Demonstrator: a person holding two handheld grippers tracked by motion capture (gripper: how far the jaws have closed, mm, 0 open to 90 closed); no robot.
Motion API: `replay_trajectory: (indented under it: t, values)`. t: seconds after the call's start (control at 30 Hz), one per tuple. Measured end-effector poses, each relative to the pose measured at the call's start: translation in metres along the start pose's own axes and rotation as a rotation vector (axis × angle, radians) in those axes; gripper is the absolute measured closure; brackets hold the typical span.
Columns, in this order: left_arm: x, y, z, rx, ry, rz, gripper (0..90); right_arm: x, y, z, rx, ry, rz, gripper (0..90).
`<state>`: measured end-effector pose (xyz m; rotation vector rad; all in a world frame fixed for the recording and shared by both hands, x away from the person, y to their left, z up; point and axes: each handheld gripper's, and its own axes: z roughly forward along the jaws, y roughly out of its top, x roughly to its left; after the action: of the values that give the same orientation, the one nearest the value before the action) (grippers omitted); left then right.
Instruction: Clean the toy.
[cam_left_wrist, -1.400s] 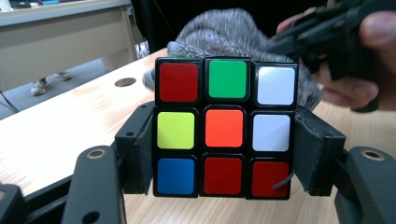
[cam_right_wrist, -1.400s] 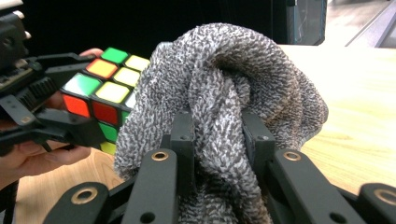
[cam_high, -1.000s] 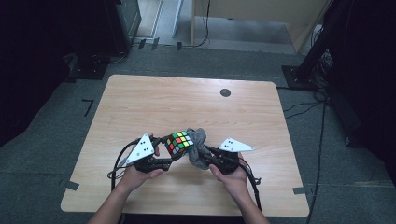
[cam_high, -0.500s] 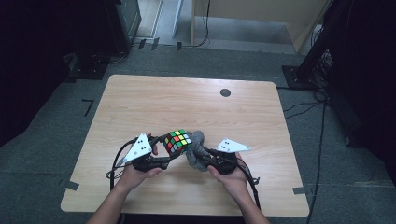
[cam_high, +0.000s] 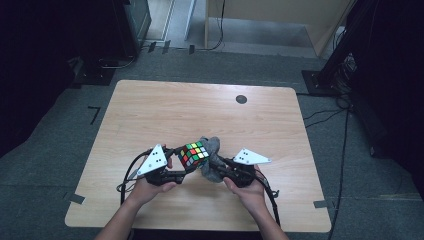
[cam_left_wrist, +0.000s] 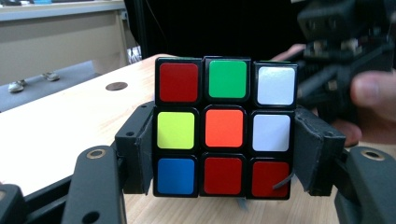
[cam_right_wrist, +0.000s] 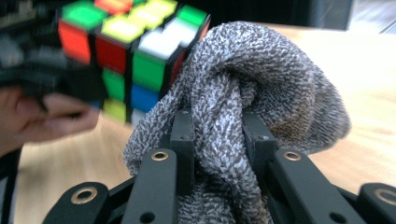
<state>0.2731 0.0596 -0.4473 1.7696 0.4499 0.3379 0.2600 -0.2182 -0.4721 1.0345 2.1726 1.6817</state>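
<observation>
- The left gripper (cam_high: 176, 161) has its jaws half open, squeezing the cube (cam_left_wrist: 225, 127) above the counter (cam_high: 200, 110).
- The right gripper (cam_high: 218, 165) has its jaws nearly closed, pinching a grey cloth (cam_right_wrist: 243, 93) against the cube's side.

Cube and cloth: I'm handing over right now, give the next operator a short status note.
Left gripper: shut on the puzzle cube, held above the table.
Right gripper: shut on the grey cloth, which is bunched and pressed against the cube's side.
Done: both things gripped, cloth in contact.
Left, probably: wipe the remaining faces, turning the cube as needed, then set both down.
</observation>
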Motion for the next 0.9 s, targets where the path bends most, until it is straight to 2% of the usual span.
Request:
replay_trajectory:
  t: [0.1,0.2,0.4,0.5,0.9]
  values:
    - [0.003,0.001,-0.003,-0.009,0.011,-0.005,34.6,0.003,-0.003,0.006,0.043,0.022,-0.013,71.8]
    - [0.005,0.001,-0.005,-0.013,0.016,-0.009,34.6,0.003,-0.002,0.005,0.044,0.023,-0.021,71.8]
    - [0.003,-0.001,-0.002,0.003,0.009,-0.004,34.6,-0.005,0.005,-0.008,-0.048,-0.018,0.014,71.8]
    - [0.000,-0.001,0.001,0.008,0.000,0.001,34.6,-0.005,0.006,-0.011,-0.066,-0.028,0.014,71.8]
    - [0.005,0.000,-0.004,-0.005,0.016,-0.011,34.6,0.003,-0.001,0.004,0.025,0.025,-0.017,71.8]
